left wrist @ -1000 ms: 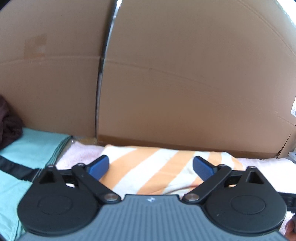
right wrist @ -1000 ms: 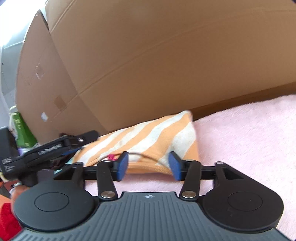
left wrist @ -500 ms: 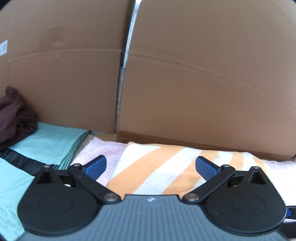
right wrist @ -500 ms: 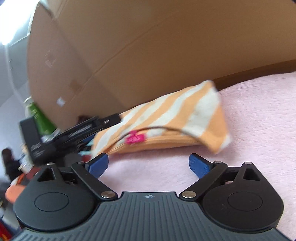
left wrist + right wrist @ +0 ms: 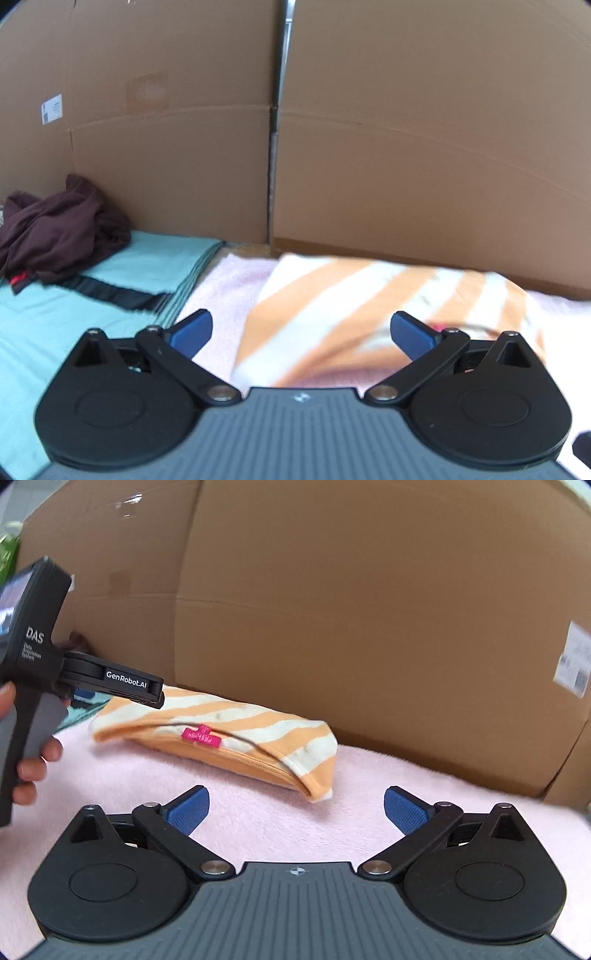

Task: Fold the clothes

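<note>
A folded orange-and-white striped garment (image 5: pixel 369 302) (image 5: pixel 236 727) lies on a pink towel (image 5: pixel 388 775) against the cardboard wall. A pink tag (image 5: pixel 201 735) and a thin dark cord show on its near edge. My left gripper (image 5: pixel 301 334) is open just in front of the garment, nothing between its blue pads. My right gripper (image 5: pixel 295 810) is open too, held back over the pink towel, apart from the garment. In the right wrist view the left gripper's body (image 5: pixel 110 681), held by a hand (image 5: pixel 35 760), reaches over the garment's left end.
Tall cardboard panels (image 5: pixel 424 147) close off the back. A teal cloth (image 5: pixel 74 306) with a black strap lies to the left, and a crumpled dark maroon garment (image 5: pixel 55 232) sits on its far corner. A white label (image 5: pixel 574 661) is stuck on the right cardboard.
My right gripper opened, let go of the striped garment and drew back; the garment now lies flat. My left gripper stayed open and swung its view left, revealing the maroon garment.
</note>
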`<state>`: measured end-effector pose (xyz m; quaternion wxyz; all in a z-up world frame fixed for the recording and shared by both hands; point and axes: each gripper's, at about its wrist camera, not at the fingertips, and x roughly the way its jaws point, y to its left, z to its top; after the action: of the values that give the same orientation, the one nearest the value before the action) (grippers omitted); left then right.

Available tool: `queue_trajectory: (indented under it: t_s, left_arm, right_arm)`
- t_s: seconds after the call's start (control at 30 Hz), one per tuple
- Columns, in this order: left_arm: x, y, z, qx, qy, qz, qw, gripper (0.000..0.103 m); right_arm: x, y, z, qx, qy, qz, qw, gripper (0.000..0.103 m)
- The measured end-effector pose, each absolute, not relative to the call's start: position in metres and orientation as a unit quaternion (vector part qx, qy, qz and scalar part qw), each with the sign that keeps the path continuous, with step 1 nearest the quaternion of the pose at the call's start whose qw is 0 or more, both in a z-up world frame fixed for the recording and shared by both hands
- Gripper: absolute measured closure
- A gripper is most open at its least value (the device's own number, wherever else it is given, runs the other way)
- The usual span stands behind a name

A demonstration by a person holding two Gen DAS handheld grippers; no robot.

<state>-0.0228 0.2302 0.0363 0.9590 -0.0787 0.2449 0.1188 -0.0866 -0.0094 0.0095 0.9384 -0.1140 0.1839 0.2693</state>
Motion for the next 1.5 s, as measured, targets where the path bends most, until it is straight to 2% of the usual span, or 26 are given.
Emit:
queue_trajectory:
  t_s: [0.37, 0.57, 0.83, 0.97, 1.07, 1.27, 1.5]
  left_arm:
    - [-0.068, 0.204, 0.031, -0.083, 0.251, 0.151, 0.952, 0.001]
    - [-0.066, 0.188, 0.036, -0.003, 0.292, 0.138, 0.946, 0.001]
    - [-0.092, 0.181, 0.037, -0.066, 0.278, 0.131, 0.949, 0.001]
    - [-0.108, 0.145, 0.046, -0.029, 0.252, 0.098, 0.962, 0.001]
    - [-0.110, 0.119, 0.054, -0.033, 0.248, 0.058, 0.967, 0.001]
    - [-0.099, 0.066, 0.053, -0.018, 0.263, 0.005, 0.965, 0.001]
    - [-0.101, 0.026, 0.040, -0.009, 0.287, -0.005, 0.958, 0.001]
  right_arm:
    - [-0.115, -0.025, 0.007, -0.078, 0.204, 0.278, 0.935, 0.000]
    - [-0.103, -0.009, 0.002, -0.032, 0.212, 0.270, 0.939, 0.000]
    - [-0.094, -0.007, 0.006, -0.025, 0.209, 0.248, 0.946, 0.000]
    - [-0.098, -0.035, 0.013, -0.010, 0.190, 0.207, 0.960, 0.000]
    - [-0.095, -0.063, 0.020, 0.017, 0.215, 0.154, 0.964, 0.000]
    - [-0.092, -0.119, 0.030, 0.059, 0.241, 0.044, 0.968, 0.000]
    - [-0.106, -0.164, 0.035, 0.081, 0.229, -0.004, 0.970, 0.000]
